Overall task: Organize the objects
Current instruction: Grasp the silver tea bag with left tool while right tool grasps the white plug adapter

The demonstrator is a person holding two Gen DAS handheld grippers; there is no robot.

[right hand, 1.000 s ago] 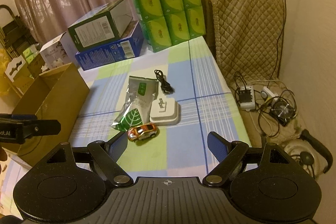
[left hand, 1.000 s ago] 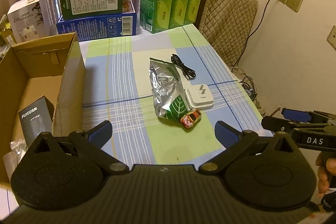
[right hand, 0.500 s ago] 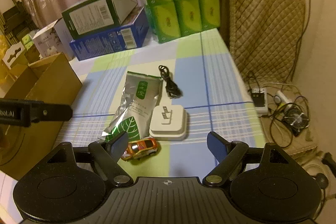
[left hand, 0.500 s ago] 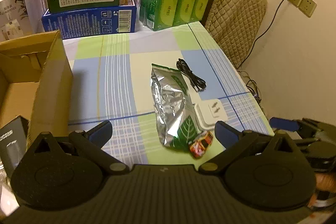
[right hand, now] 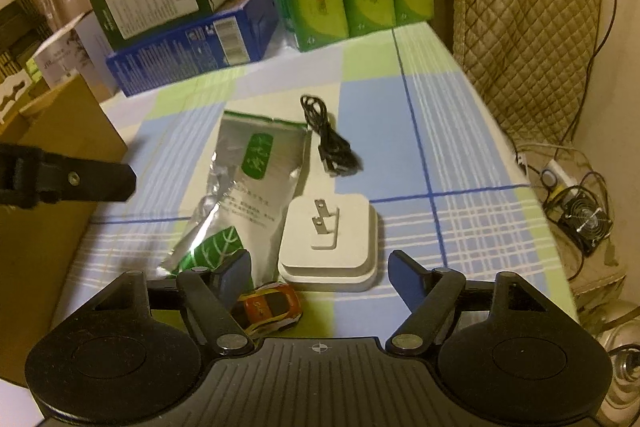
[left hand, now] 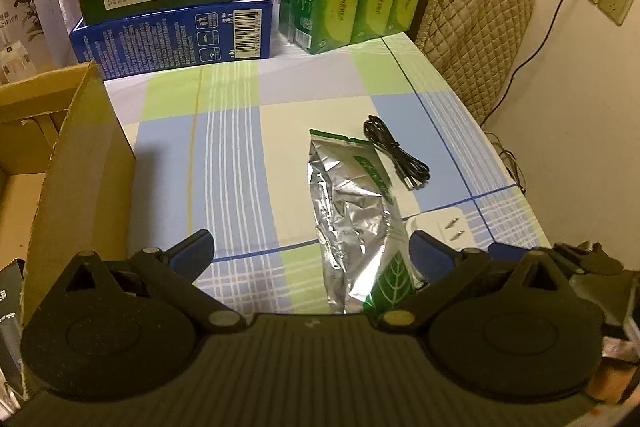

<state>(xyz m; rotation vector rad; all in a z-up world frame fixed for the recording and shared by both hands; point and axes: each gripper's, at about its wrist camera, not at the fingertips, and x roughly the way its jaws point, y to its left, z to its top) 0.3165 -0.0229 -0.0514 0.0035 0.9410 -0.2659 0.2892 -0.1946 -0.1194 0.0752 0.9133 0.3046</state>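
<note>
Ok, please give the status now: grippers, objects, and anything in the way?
Both hand-held grippers open, empty: left, right. Toy car nearest right gripper, beside pouch and charger; cable behind. Nothing in the way.

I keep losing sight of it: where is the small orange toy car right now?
In the right wrist view, the small orange toy car sits on the checked tablecloth, just before the silver foil pouch and white plug adapter, between the open right gripper fingers.

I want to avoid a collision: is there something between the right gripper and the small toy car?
Nothing visible blocks it. The toy car lies on the tablecloth just ahead of the open right gripper, near its left finger. The silver pouch and white charger lie beyond the car.
</note>
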